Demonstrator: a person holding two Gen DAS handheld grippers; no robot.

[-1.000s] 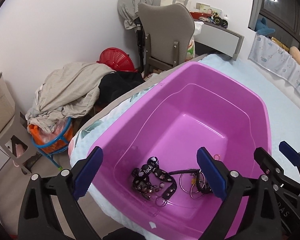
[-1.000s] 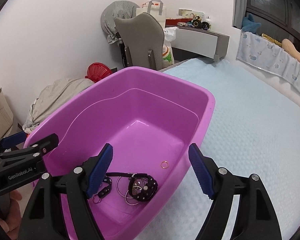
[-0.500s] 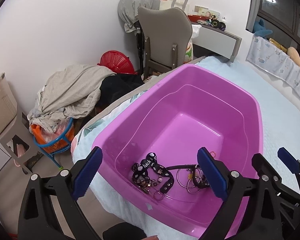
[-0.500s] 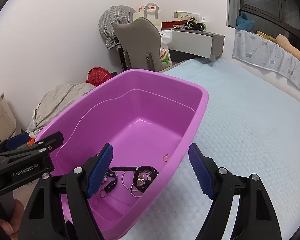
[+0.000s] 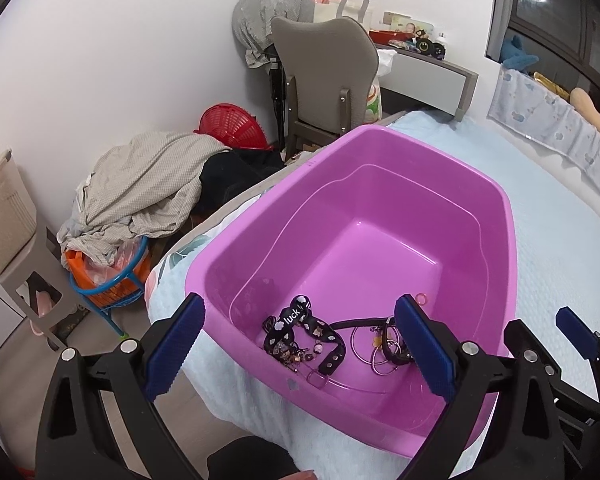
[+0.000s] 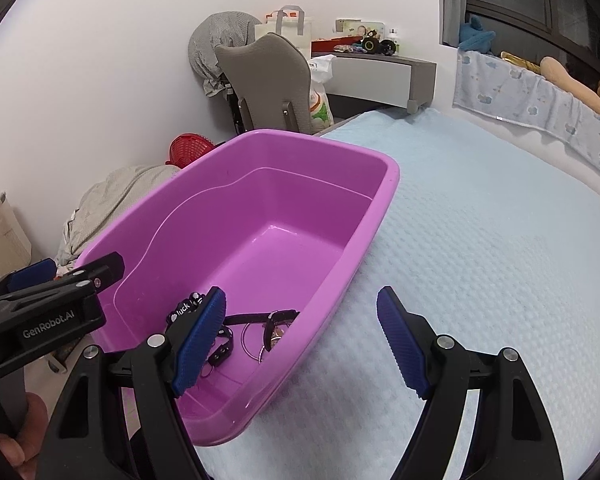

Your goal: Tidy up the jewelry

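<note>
We hold left claw (image 5: 296, 344) released, empty | right claw (image 6: 302, 342) released, empty | jewelry (image 5: 300, 336) lies tangled in purple tub (image 5: 508, 216) on bed (image 6: 500, 240)

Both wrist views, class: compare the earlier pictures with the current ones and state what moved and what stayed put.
Both grippers, left gripper and right gripper, drew back from the purple plastic tub, which now sits farther off in each view. Nothing was grasped or released; both jaws stay open and empty. The tangled jewelry pile and small pink ring lie unmoved inside the tub.
</note>
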